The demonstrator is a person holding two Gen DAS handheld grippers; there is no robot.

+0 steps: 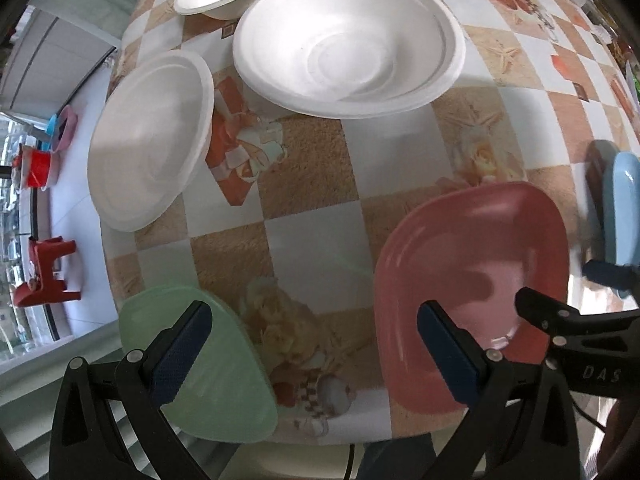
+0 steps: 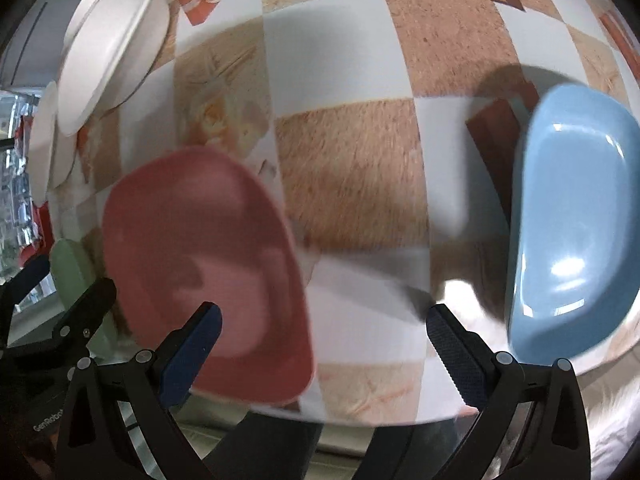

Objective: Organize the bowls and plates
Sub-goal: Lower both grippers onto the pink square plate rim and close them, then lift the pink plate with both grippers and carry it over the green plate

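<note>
Both left tongs (image 1: 316, 344) and right tongs (image 2: 324, 344) stand wide, holding nothing. Pink plastic plate (image 1: 472, 280), green plastic plate (image 1: 216, 364), blue plastic plate (image 2: 572, 236) and white paper bowls (image 1: 348, 40) lie apart on the checked table (image 1: 312, 184). Judged barely begun: nothing is stacked.

Home dining spot: patterned tablecloth (image 1: 312, 200), plastic stool (image 1: 48, 276).

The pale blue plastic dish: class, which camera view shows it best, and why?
The right wrist view. There the pale blue plastic dish shows its whole glossy inside and rim. The left wrist view catches only a thin sliver of it at the frame's right edge.
</note>
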